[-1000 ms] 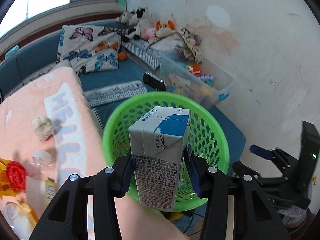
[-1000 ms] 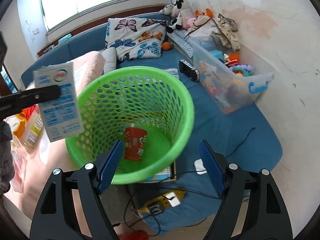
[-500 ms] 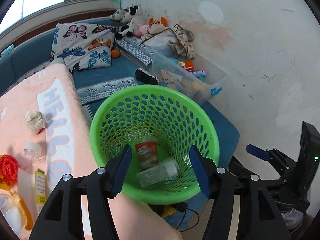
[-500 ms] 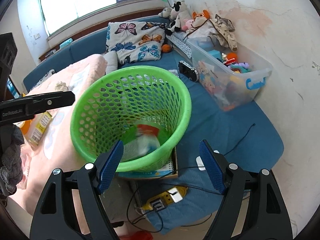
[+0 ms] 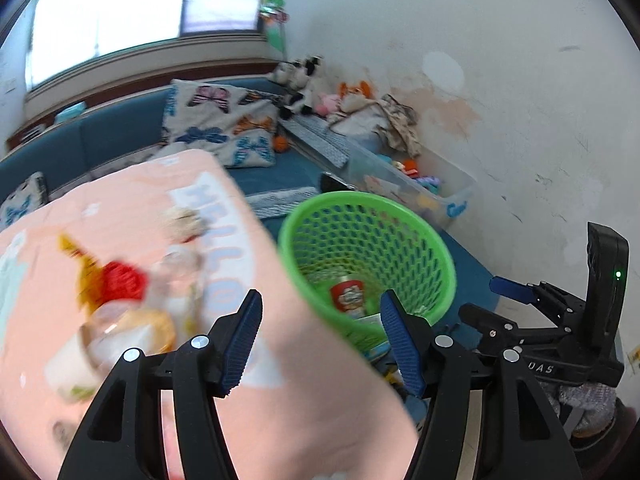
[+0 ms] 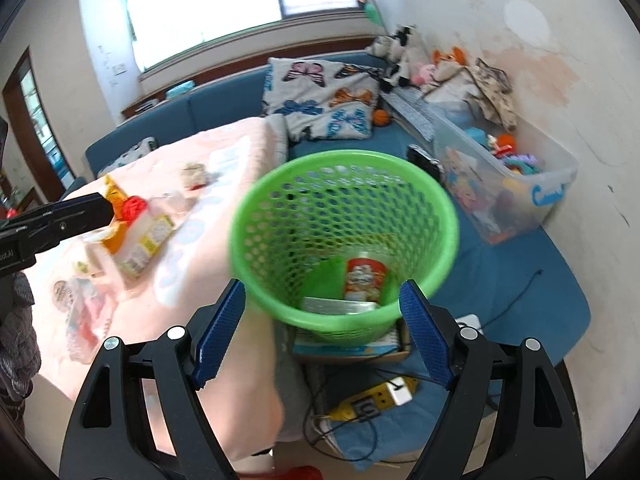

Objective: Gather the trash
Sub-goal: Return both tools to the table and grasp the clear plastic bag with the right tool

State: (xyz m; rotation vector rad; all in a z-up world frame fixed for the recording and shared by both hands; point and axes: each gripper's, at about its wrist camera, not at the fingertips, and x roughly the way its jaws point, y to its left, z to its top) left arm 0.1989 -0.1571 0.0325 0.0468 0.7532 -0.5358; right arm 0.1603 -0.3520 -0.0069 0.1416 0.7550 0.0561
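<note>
A green mesh basket (image 5: 420, 236) (image 6: 276, 196) stands beside the pink blanket. Inside it lie a red cup (image 5: 346, 295) (image 6: 365, 280) and a milk carton (image 6: 339, 306) on its side. My left gripper (image 5: 322, 344) is open and empty, over the blanket's edge to the left of the basket. My right gripper (image 6: 320, 336) is open and empty, in front of the basket. Blurred trash lies on the blanket: a clear bottle (image 5: 176, 280), a red and yellow wrapper (image 5: 116, 280) (image 6: 128, 208), a crumpled tissue (image 5: 185, 218) (image 6: 193, 172).
A clear plastic box of toys (image 6: 504, 184) stands right of the basket by the white wall. A yellow power strip (image 6: 372, 400) and cables lie on the blue mat below the basket. Butterfly pillows (image 6: 320, 100) and soft toys sit behind.
My left gripper opened and dropped the milk carton into the basket. It has since swung left toward the blanket. The right gripper stays open and shifts slightly.
</note>
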